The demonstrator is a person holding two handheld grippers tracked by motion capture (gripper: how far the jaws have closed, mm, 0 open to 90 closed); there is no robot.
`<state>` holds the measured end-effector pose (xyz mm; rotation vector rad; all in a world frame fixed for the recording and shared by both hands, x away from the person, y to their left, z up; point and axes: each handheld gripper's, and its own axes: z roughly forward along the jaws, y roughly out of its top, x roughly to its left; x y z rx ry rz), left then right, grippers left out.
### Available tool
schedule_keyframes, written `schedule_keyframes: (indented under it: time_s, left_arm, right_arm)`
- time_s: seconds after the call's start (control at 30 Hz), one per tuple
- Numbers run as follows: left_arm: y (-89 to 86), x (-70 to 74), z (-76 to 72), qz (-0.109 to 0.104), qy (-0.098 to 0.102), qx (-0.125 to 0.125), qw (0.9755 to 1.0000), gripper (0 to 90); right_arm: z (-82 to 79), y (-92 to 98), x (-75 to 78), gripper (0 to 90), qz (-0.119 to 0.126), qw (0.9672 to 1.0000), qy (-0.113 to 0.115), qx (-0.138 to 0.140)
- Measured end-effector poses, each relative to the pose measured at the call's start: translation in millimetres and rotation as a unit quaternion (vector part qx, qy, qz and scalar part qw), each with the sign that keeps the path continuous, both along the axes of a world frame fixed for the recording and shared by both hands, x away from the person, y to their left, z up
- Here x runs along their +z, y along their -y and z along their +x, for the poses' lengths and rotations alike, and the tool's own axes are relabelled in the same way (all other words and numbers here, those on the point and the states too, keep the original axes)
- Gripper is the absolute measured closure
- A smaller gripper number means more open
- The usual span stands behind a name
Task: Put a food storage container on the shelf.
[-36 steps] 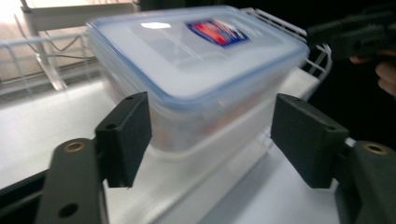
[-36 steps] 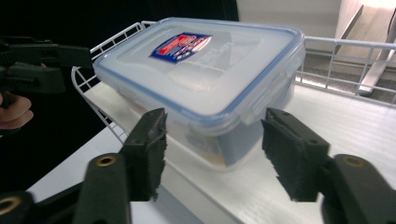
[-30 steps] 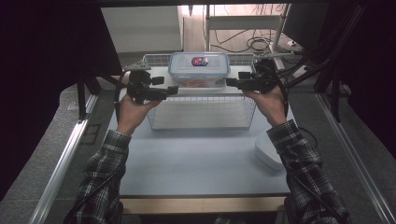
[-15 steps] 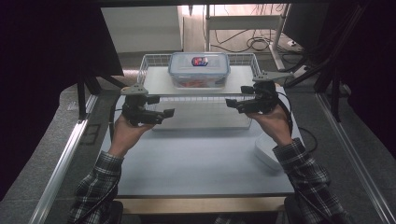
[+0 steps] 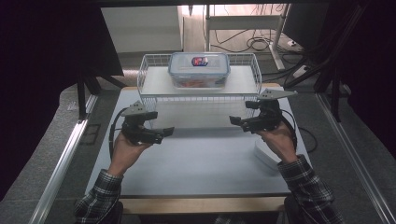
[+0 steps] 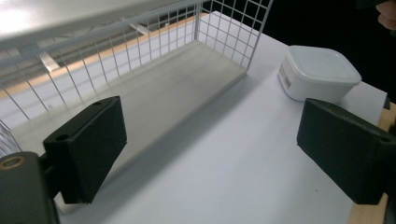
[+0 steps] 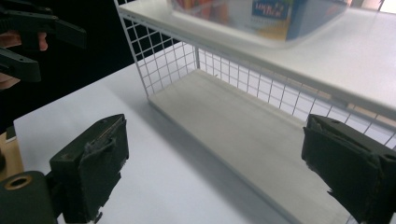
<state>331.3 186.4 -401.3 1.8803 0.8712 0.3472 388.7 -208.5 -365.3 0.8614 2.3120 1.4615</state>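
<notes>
The clear food container (image 5: 199,70) with a blue-rimmed lid is set on the top shelf of the white wire rack (image 5: 150,96), which stands along the far edge of the bench (image 5: 201,163). It is placed near the middle of that shelf, square to the rack and well inside the wire rim, so it is judged to be at rest and in no danger of sliding off.

The left gripper (image 5: 162,132) is held above the bench toward the left edge, in front of the rack's left corner; the right gripper (image 5: 236,122) is held toward the right edge, in front of the rack's right corner. Both point inward, toward each other, and both are apart from the container. Their jaws have just been opening and now stand wide — nothing is seen between them in the left gripper view or the right gripper view.

A small white lidded box (image 6: 319,72) is seen near the right edge of the bench, untouched.

Because the container is released and both grippers are drawn to the near side, the placing is judged complete — the lower shelf of the rack is left free.
</notes>
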Motion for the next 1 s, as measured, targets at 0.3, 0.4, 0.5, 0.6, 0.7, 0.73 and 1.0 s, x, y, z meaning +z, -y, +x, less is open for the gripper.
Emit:
schedule_keyframes:
  time_s: [0.3, 0.4, 0.5, 0.6, 0.7, 0.73, 1.0]
  left_arm:
    - [4.1, -27.4, -16.3, 0.026, -0.001, 0.01, 0.9996, 3.7]
    - [4.7, -34.3, -21.8, 0.031, 0.005, 0.011, 0.9994, 3.3]
    - [4.5, -40.2, -26.5, 0.038, 0.007, 0.012, 0.9992, 2.9]
    - [2.8, -47.2, -30.9, 0.043, 0.004, 0.012, 0.999, 1.7]
    - [1.3, -50.2, -33.6, 0.039, 0.003, 0.013, 0.9992, 1.5]
    - [0.3, -51.8, -35.0, 0.036, 0.005, 0.012, 0.9993, 1.5]
    - [-4.9, -71.7, -48.2, 0.055, 0.028, 0.011, 0.9981, 3.8]
  right_arm:
    - [-17.6, 11.3, -21.6, 4.4, -0.03, 0.9995, 0.011, -0.005]
    - [-22.9, 16.3, -27.5, 3.9, -0.029, 0.9995, 0.012, -0.006]
    - [-27.6, 21.5, -33.0, 3.7, -0.023, 0.9997, 0.009, -0.001]
    - [-33.3, 25.4, -40.5, 3.6, -0.024, 0.9997, 0.007, -0.006]
    - [-36.1, 25.9, -44.4, 3.8, -0.028, 0.9995, 0.008, -0.012]
    - [-37.5, 26.0, -46.2, 3.8, -0.031, 0.9994, 0.008, -0.015]
    - [-49.2, 22.3, -59.8, 0.8, -0.033, 0.9993, 0.01, -0.012]
